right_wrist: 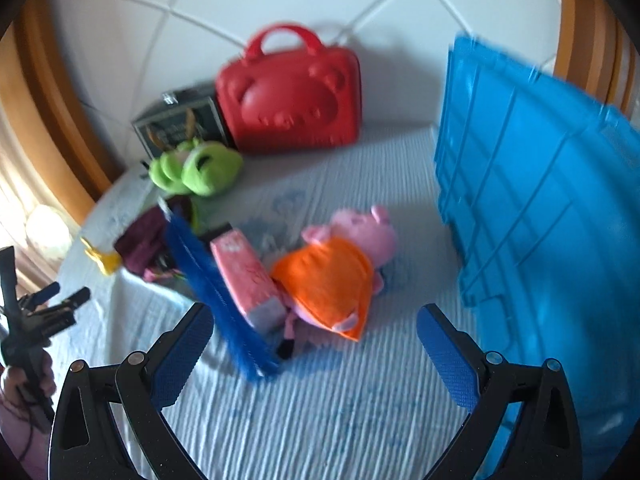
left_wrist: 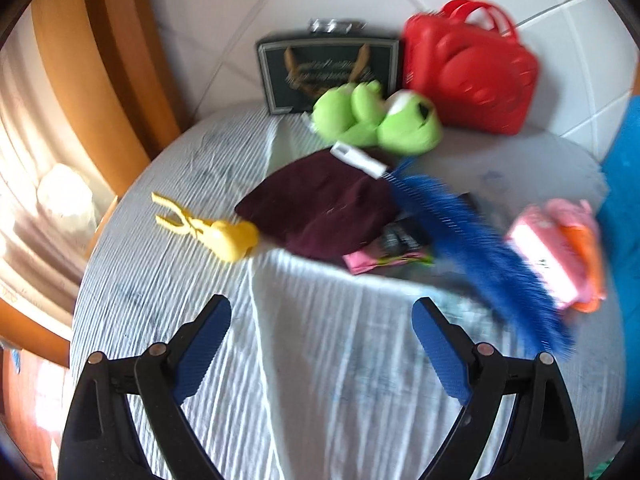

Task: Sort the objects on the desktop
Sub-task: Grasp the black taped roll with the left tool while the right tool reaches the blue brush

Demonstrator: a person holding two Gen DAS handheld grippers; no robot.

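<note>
My left gripper (left_wrist: 322, 320) is open above the pale striped cloth, short of a maroon cloth (left_wrist: 320, 208) and a yellow plastic tong toy (left_wrist: 212, 228). A blue bristly brush (left_wrist: 472, 240) with a white handle lies across the pile, over a pink packet (left_wrist: 380, 260). Behind sits a green plush frog (left_wrist: 372, 118). My right gripper (right_wrist: 314, 328) is open too, just short of a pink pig plush in an orange dress (right_wrist: 332, 276), a pink box (right_wrist: 248, 276) and the blue brush (right_wrist: 216, 292). The left gripper (right_wrist: 60, 300) shows at the far left, held in a hand.
A red bear-faced case (right_wrist: 292, 100) and a dark framed box (right_wrist: 180, 124) stand against the white tiled wall. A big blue plastic crate (right_wrist: 540, 200) stands on the right of the table. A wooden frame (left_wrist: 112, 80) and a bright window lie beyond the table's left edge.
</note>
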